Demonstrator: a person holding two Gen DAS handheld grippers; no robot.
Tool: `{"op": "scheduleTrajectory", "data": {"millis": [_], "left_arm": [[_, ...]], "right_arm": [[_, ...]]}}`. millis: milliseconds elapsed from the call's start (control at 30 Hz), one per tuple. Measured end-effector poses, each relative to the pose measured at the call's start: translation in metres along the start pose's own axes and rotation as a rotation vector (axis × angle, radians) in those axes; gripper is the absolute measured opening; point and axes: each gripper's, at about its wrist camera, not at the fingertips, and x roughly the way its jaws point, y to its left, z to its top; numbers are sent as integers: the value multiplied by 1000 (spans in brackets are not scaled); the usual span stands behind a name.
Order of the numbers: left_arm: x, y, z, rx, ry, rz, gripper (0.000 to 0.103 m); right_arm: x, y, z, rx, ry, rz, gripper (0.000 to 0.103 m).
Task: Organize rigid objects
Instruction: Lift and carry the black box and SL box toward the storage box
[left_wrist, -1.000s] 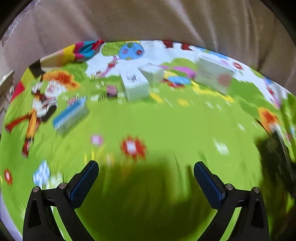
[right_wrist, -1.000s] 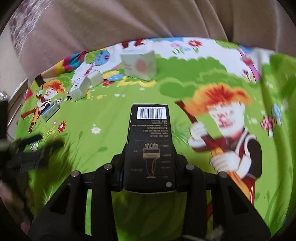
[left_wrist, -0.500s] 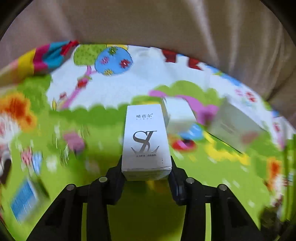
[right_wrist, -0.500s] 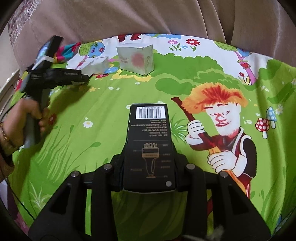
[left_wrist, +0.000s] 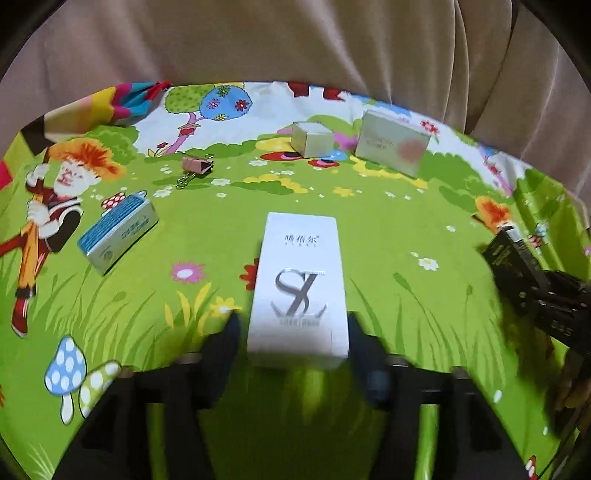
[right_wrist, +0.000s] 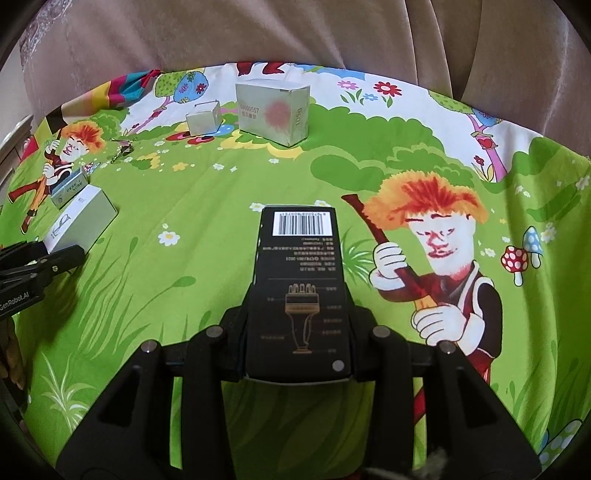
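Change: half a second ago the left gripper (left_wrist: 295, 347) clamped the white box (left_wrist: 298, 288); now its blurred jaws stand apart from the box sides.
Left: released, box lying on the cloth (left_wrist: 388, 229), long axis pointing straight ahead.
Right: right gripper (right_wrist: 297, 343) clamps the black box (right_wrist: 299, 288), level, long axis forward.
Ahead: two grey boxes (right_wrist: 273, 110) far off.

A cartoon-printed green cloth (left_wrist: 388, 229) covers the surface; on it lie a blue-and-white box (left_wrist: 117, 233), a pink binder clip (left_wrist: 197, 166), a small silver box (left_wrist: 312, 139) and a larger pale box (left_wrist: 391, 147) near the far edge
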Motion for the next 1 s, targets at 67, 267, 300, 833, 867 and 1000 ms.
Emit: {"op": "scheduleTrajectory", "data": {"millis": [67,267,300,833,867,1000], "left_arm": [[8,-4,3,12,12,33,91],[17,-8,13,28,11,29,81],[15,-10,13,39,-3,21,45],[-80,-32,-59,37,-153,3,42],[-93,-27,-58,16,-197,6,42],[-146,-9,-45,-44,-384,36,42]], "right_arm": [[0,-1,0,5,0,22,54],[8,9,7,-46,13,2,66],[9,9,8,-38,12,-1,63],[-67,100,-57,-63,-82,-83,42],[-78,106,-55,-66,-123,-92,42],[-134,136,-39,-105,-350,-126,42]]}}
